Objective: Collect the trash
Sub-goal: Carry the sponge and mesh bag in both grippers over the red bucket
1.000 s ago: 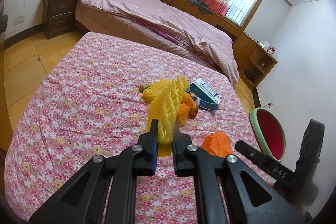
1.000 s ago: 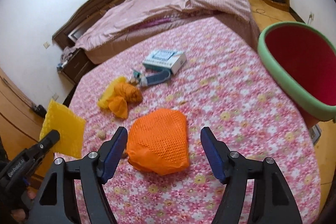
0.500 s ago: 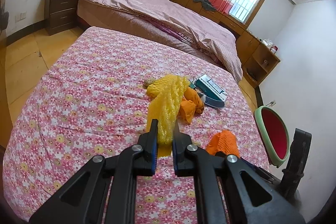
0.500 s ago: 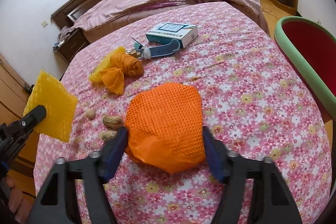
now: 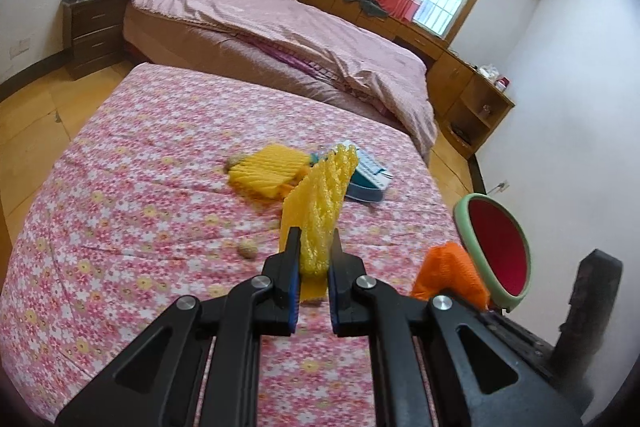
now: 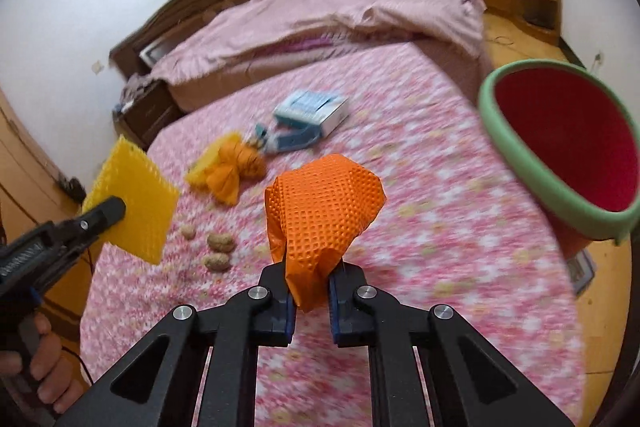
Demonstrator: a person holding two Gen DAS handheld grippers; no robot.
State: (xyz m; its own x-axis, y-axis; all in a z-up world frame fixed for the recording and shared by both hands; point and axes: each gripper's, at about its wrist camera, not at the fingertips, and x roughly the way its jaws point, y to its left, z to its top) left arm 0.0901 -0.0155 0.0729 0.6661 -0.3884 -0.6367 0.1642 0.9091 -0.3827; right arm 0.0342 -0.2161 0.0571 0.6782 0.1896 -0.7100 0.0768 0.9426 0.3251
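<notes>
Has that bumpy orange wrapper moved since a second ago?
Yes. The orange wrapper was lying on the flowered bedspread beside the peanuts; now the right gripper has shut on it and lifted it above them.

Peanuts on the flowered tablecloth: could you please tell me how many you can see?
3 in the right wrist view: one peanut nearest the yellow foam net, a second just right of it, a third below. More may be hidden behind the held items.

Right hand-held gripper [image 6: 311, 291] now clamped on orange mesh wrapper [image 6: 324, 203], lifted off the floral bedspread [image 6: 420, 227].
</notes>
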